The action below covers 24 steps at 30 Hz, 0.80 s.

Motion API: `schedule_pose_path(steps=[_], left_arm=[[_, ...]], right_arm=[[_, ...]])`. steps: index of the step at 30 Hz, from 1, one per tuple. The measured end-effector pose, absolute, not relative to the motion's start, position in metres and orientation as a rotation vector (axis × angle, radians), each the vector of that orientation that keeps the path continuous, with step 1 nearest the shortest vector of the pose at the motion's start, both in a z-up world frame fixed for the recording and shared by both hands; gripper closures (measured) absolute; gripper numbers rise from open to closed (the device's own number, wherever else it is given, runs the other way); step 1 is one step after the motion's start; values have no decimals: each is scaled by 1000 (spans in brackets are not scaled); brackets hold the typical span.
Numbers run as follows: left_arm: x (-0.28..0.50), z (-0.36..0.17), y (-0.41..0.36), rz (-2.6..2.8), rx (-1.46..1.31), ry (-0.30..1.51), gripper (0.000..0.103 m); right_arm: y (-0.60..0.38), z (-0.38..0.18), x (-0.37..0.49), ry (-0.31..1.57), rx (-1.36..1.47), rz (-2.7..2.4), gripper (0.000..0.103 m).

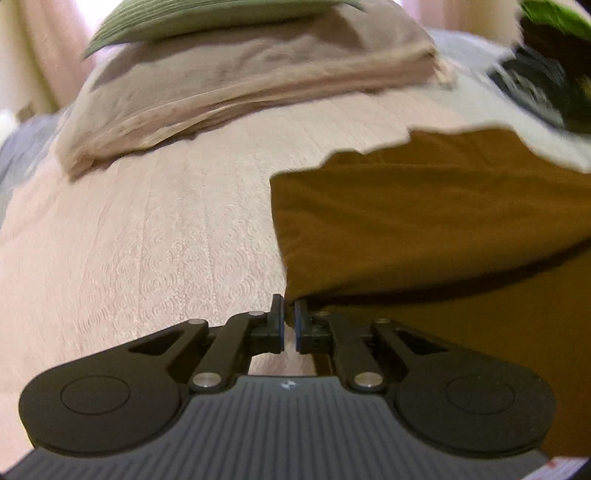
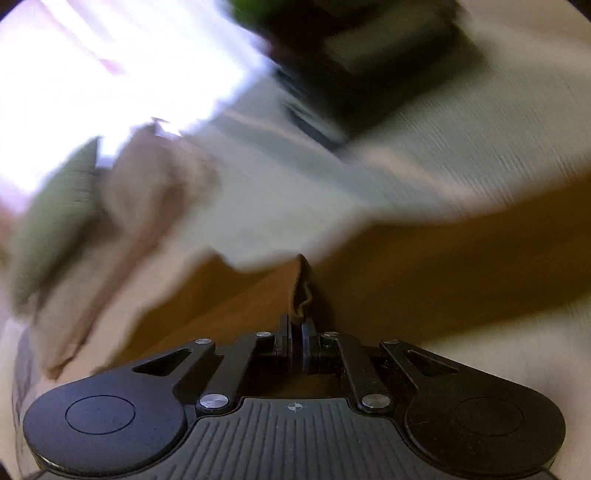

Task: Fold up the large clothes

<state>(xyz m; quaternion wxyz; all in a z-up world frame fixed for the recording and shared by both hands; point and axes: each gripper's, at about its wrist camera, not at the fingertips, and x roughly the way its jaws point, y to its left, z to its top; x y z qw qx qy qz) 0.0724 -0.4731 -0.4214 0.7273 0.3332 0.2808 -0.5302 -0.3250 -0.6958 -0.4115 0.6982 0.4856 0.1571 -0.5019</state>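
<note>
1. Left gripper (image 1: 290, 314): black, jaws almost together, pinching the near left corner of the garment (image 1: 443, 221); only a sliver of gap shows lower down between the pads.
2. Right gripper (image 2: 295, 325): jaws closed on a bunched fold of the garment (image 2: 424, 266), which stands up from between the pads.
3. Garment: mustard-brown cloth, lying on the bedspread (image 1: 147, 240), spread to the right of the left gripper.
4. Bedspread: pale pink, textured pattern.
5. Beige cloth (image 1: 240, 85): folded stack at the far side of the bed.
6. Green pillow (image 1: 203, 18): resting on top of the beige cloth.
7. Dark items (image 1: 546, 92): far right, blurred, not identifiable.
</note>
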Motion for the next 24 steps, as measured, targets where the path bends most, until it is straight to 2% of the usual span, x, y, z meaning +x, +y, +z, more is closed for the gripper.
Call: schedule_pose_path(steps=[3, 5, 7, 9, 12, 15, 17, 21, 24], left_arm=[[62, -422, -470, -1199, 813, 539, 98], [61, -427, -471, -1207, 839, 555, 97], [61, -430, -475, -1203, 866, 585, 95], [62, -425, -473, -1217, 869, 625, 92], [73, -408, -461, -1210, 821, 699, 89], [79, -382, -455, -1213, 701, 718, 89], [73, -374, -465, -1230, 653, 689, 89], [55, -399, -510, -1250, 642, 748, 83], [50, -438, -530, -1159, 735, 859, 81]], right_arm=[[-677, -396, -330, 235, 1018, -1117, 102], [-674, -394, -322, 315, 933, -1133, 102], [-686, -419, -318, 462, 998, -1144, 102], [-692, -428, -326, 455, 1072, -1132, 102], [-689, -405, -329, 473, 1006, -1195, 90], [-675, -378, -322, 448, 812, -1243, 89], [-673, -380, -316, 438, 771, -1161, 89], [-690, -422, -308, 549, 875, -1103, 89], [-690, -425, -341, 471, 1015, -1118, 89]])
